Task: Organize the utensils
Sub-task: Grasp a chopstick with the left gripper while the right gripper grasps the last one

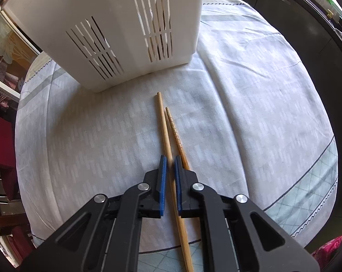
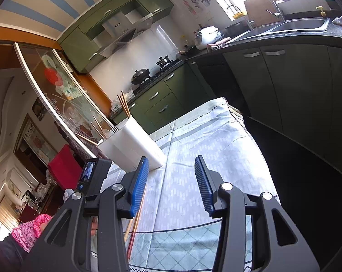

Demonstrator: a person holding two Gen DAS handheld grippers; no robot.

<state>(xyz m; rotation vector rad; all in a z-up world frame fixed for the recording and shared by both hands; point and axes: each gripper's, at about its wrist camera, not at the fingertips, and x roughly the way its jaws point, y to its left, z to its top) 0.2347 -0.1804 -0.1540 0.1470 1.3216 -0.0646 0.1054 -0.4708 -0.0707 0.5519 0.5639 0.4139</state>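
Right now your table (image 1: 250, 86) wears a pale cloth with gray and green lines, and the white holder (image 1: 116, 22) with slits stands on it at the far side. Seen from your right tool, some sticks (image 2: 123, 104) poke out of the holder's top. Your right tool (image 2: 172, 183) hangs above the cloth with its blue pads spread wide and nothing between them. Your left tool (image 1: 170, 170) is low over the cloth, pads nearly pressed together around one chopstick (image 1: 163, 127). A second, ridged chopstick (image 1: 175, 133) lies just beside it on the cloth.
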